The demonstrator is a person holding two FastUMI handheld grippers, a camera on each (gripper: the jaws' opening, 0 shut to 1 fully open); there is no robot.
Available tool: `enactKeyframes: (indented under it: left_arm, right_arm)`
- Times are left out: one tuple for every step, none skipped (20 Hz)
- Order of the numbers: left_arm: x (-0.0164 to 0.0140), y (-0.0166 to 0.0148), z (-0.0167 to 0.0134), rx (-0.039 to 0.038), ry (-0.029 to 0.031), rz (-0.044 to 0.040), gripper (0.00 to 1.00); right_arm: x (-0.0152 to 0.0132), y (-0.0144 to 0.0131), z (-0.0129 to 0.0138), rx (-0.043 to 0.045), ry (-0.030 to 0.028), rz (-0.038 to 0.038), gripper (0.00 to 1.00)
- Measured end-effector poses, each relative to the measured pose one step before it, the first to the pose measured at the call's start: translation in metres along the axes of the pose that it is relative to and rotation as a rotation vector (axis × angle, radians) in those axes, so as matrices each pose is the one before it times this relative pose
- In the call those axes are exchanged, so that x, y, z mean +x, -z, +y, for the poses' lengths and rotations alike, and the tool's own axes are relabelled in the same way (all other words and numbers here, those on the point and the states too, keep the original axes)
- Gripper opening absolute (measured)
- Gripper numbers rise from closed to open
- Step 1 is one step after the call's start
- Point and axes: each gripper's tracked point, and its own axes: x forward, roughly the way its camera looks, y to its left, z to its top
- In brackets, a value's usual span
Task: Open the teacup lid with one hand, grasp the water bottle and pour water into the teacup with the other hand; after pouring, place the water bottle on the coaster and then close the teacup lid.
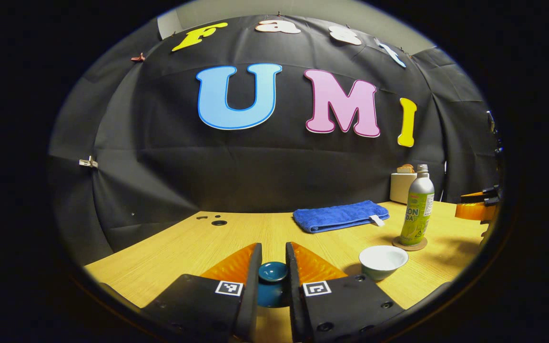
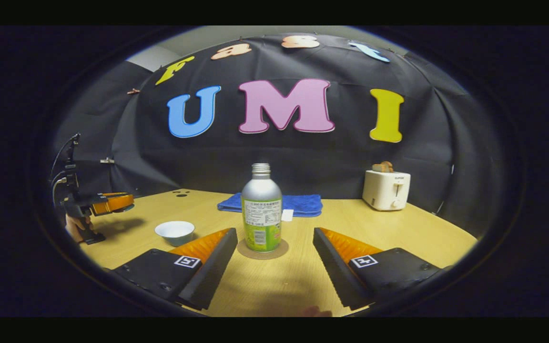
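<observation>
Two handheld grippers work over a pale wooden table [image 2: 398,233] in a black-draped booth. In the left gripper view, the left gripper [image 1: 272,271] pinches a dark teal teacup lid [image 1: 273,272] by its knob, both fingers pressed against it, just above the tabletop. The uncovered white teacup [image 1: 383,261] sits to that gripper's right, and beyond it the water bottle [image 1: 417,206], uncapped, stands upright on a round coaster [image 1: 410,245]. In the right gripper view, the right gripper [image 2: 274,240] hangs with its fingers spread wide, apart from the bottle, which stands centred just ahead of them. A folded blue towel [image 2: 303,204] lies behind the bottle, near the cloth wall, and a white toaster [image 2: 386,189] stands at the table's far right.
</observation>
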Motion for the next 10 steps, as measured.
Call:
enactKeyframes:
  left_arm:
    - [0.0005,0.00032,-0.00548,0.0007,0.01604,-0.00086,0.34]
    - [-0.00057,-0.00034,-0.00721,0.00069,0.02124,-0.00159,0.34]
    - [0.00066,0.00037,-0.00931,0.00013,0.02642,-0.00013,0.34]
    - [0.0006,-0.00102,-0.00919,0.00695,0.02021,-0.00212,0.31]
    - [0.00192,-0.00208,-0.00858,0.01277,0.01781,-0.00462,0.31]
    - [0.00295,-0.00304,-0.01099,0.01211,0.02086,-0.00124,0.31]
    - [0.00216,-0.00254,-0.01355,0.01078,0.02775,0.00056,0.31]
    - [0.00383,-0.00554,-0.01463,0.00925,0.03061,-0.00083,0.31]
    - [0.00612,-0.00502,-0.01436,0.00812,0.02858,0.00088,0.29]
    - [0.00706,-0.0025,-0.01205,-0.00118,0.01372,0.01751,0.31]
  right_arm:
    - [0.01307,0.00474,0.0196,-0.01248,0.00763,-0.01806,0.98]
    - [-0.00256,-0.00264,-0.0017,-0.00886,0.0078,-0.01754,0.98]
    - [-0.00116,-0.0021,-0.00272,-0.00722,0.0048,-0.0132,0.98]
    - [-0.00077,-0.00126,-0.00224,-0.00115,0.00551,-0.00919,0.98]
    - [-0.00113,-0.00128,-0.00161,0.00837,0.00231,-0.00816,0.98]
    - [-0.00013,0.00109,-0.00142,0.02002,0.00038,-0.00463,0.98]
    - [0.00141,0.00382,0.00028,0.02577,-0.00423,0.00386,0.98]
    - [0.00136,0.00483,0.00021,0.02582,-0.00207,0.00845,0.98]
    - [0.00091,0.00409,-0.0025,0.02135,0.00215,0.00631,0.98]
    - [0.00175,0.00357,-0.00157,0.02072,-0.00001,0.00645,0.99]
